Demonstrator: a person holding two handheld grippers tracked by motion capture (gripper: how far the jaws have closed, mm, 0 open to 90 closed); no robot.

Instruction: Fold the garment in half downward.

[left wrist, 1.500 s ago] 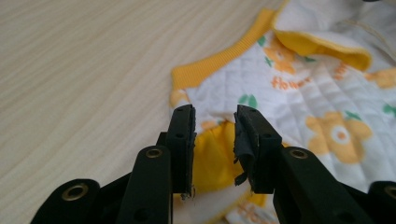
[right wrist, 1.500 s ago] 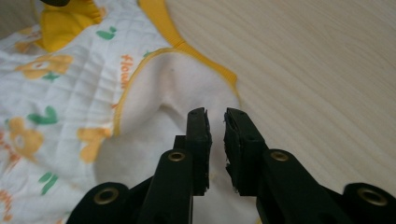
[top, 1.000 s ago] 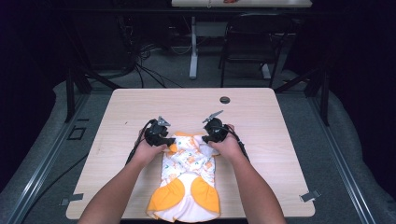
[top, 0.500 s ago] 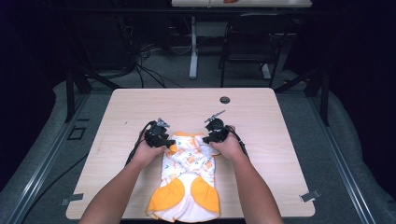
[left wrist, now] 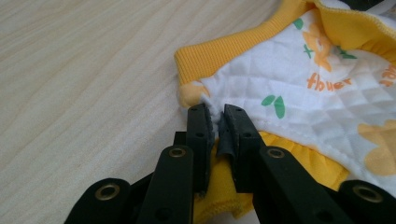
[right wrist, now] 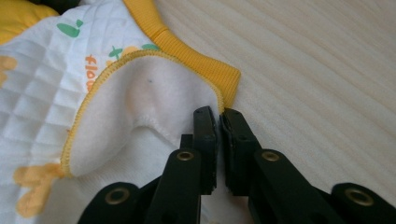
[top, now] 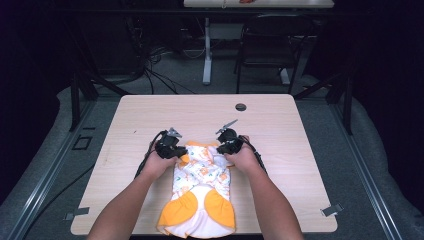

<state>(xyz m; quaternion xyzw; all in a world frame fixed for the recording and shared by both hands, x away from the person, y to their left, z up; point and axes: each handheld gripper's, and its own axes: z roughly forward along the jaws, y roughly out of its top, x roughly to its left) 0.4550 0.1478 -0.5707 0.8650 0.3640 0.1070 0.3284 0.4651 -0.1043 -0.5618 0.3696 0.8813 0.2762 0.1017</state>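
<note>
- Your left gripper (top: 176, 148) pinches the one quilted garment (top: 200, 195) at its 11 o'clock corner.
- Your right gripper (top: 224, 146) clamps its 1 o'clock corner.
- Both forearms reach toward 12 across the table (top: 295, 140).

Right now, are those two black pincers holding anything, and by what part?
Yes. Both pinch the baby garment: left gripper on its quilted edge below the yellow ribbed band, right gripper on its other corner.

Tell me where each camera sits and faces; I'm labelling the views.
High view: above the person's side, looking forward and down on the table; both forearms, left tool, right tool.
Left gripper view: rides the left tool, jaws shut on the baby garment.
Right gripper view: rides the right tool, jaws shut on its yellow hem.
All share the garment.
</note>
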